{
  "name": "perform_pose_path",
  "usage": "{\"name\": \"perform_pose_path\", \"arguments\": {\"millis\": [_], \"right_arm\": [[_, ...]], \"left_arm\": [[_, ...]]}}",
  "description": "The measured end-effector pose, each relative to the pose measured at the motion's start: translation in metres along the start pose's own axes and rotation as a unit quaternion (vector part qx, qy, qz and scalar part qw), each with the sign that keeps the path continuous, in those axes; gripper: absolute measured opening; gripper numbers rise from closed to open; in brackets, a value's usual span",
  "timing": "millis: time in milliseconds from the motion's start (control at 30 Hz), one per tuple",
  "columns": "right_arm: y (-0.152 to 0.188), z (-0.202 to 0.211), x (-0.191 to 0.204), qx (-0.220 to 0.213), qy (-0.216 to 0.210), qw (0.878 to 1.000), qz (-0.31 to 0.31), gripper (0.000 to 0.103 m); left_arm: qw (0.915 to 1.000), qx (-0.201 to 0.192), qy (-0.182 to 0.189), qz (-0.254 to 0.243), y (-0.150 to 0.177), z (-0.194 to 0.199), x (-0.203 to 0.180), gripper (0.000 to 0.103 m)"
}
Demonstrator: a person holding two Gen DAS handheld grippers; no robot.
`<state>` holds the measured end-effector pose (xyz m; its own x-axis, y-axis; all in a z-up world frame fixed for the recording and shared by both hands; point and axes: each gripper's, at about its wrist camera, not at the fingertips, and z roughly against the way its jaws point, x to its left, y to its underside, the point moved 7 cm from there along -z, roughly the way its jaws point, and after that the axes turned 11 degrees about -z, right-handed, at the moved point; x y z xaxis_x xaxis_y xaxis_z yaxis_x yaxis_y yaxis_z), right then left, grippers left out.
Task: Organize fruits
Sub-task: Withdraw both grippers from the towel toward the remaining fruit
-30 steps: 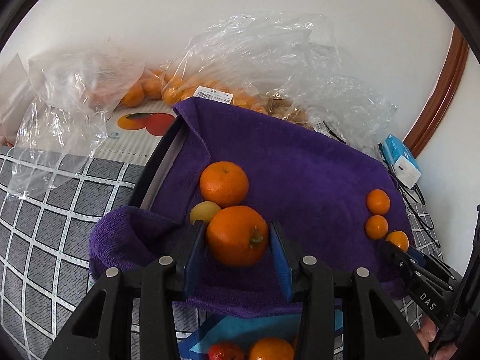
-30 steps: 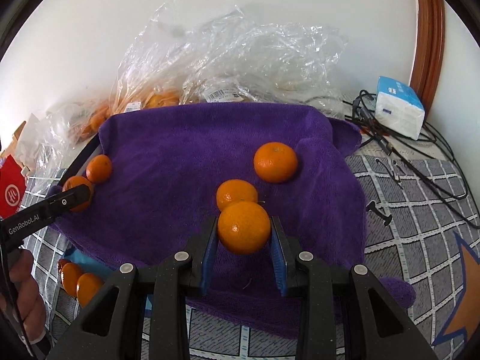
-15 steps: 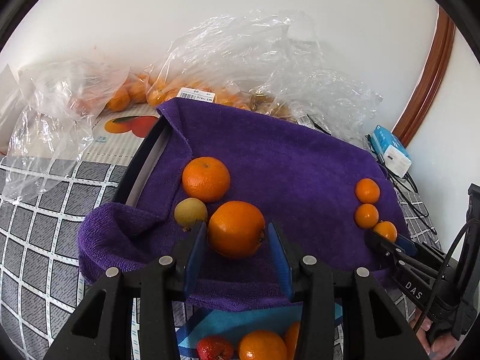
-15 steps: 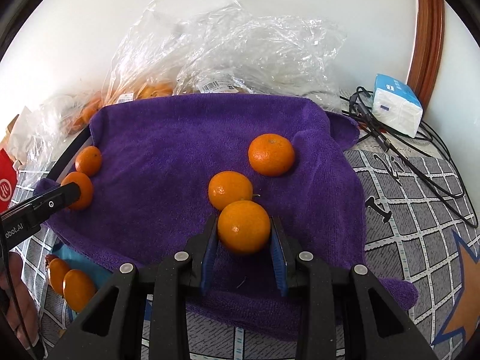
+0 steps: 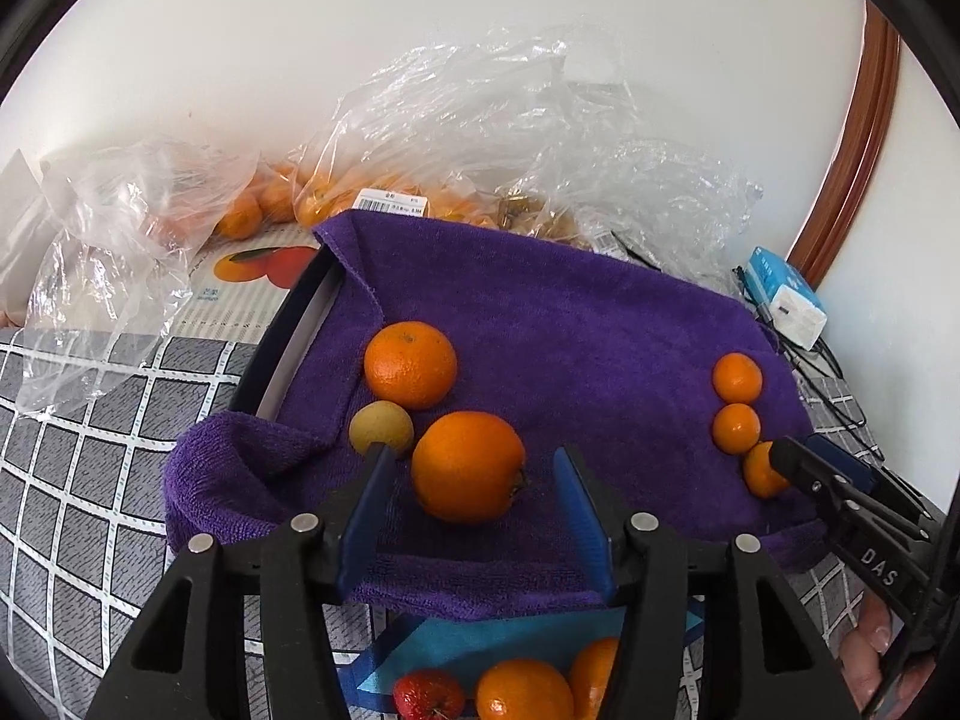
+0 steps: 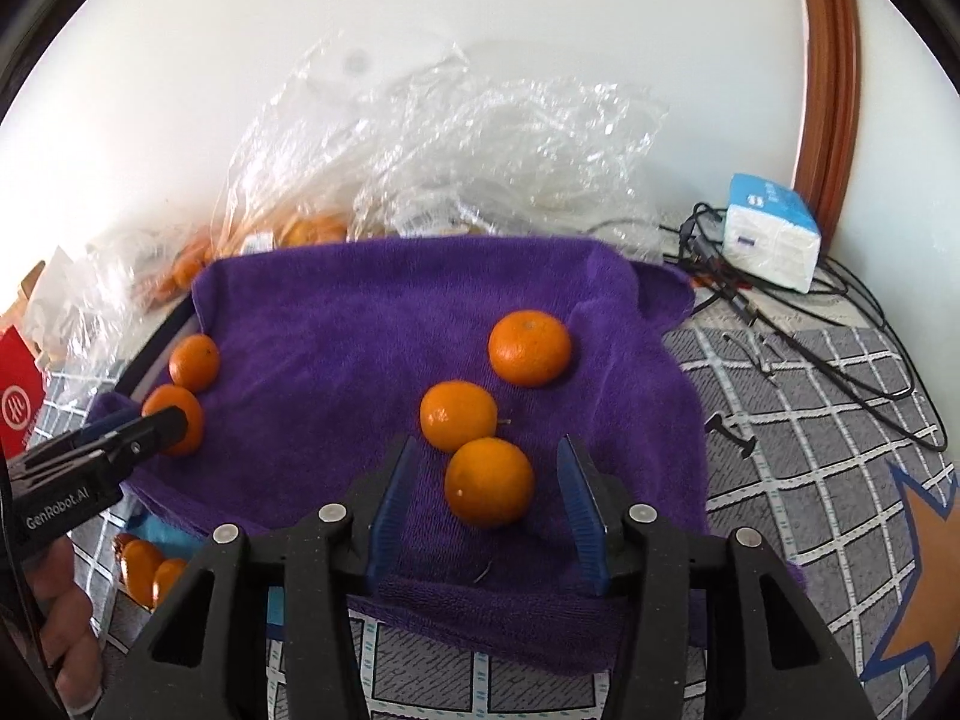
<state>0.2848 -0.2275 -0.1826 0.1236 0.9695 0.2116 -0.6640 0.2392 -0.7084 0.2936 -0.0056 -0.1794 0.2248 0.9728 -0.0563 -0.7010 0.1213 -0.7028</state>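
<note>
Big orange: a big orange (image 5: 467,465) sits on the purple towel (image 5: 570,336), between the blue pads of the left gripper (image 5: 474,498). The pads do not touch it.
Left gripper: its jaws are opening, with a gap on each side of the big orange.
Fruit beside it: a small yellow-green fruit (image 5: 380,427) is just left of the big orange, and a second orange (image 5: 410,364) lies behind the two.
Small orange: a small orange (image 6: 489,482) sits on the same towel between the pads of the right gripper (image 6: 487,495). It touches neither pad.
Right gripper: its jaws are opening around the small orange.
Row on the right: a middle small orange (image 6: 458,415) touches the small orange from behind, and a far orange (image 6: 529,347) lies apart, farther back.
Near edge: a strawberry (image 5: 429,695) and loose oranges (image 5: 523,690) lie on a blue sheet (image 5: 498,639) below the towel.
Back: clear plastic bags (image 5: 480,138) with more oranges lie by the wall.
Right side: a blue and white box (image 6: 771,232) and black cables (image 6: 840,324) are on the grey checked cloth (image 6: 810,438).
</note>
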Motion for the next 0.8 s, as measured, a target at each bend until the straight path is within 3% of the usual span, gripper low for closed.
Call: {"name": "perform_pose_path", "arguments": {"millis": [133,267,367,567,800], "right_arm": [[-0.011,0.017,-0.005,-0.015,-0.01,0.999,-0.033,0.061],[-0.012,0.039,-0.008,-0.004,-0.009,0.999,-0.043,0.062],[-0.009,0.062,-0.008,-0.019,0.016,0.999,-0.028,0.065],[0.013,0.087,-0.001,-0.029,0.041,0.999,-0.018,0.067],[0.045,0.09,0.019,-0.029,0.022,0.999,0.001,0.067]], "left_arm": [[0.9998,-0.019,0.001,-0.003,-0.008,0.016,-0.001,0.06],[0.9994,-0.033,0.004,-0.011,-0.019,0.04,-0.005,0.062],[0.9992,-0.035,0.006,-0.02,-0.016,0.058,-0.005,0.063],[0.9999,-0.005,0.003,-0.016,0.019,0.08,0.015,0.063],[0.9989,0.004,-0.046,-0.008,0.07,0.093,0.048,0.063]]}}
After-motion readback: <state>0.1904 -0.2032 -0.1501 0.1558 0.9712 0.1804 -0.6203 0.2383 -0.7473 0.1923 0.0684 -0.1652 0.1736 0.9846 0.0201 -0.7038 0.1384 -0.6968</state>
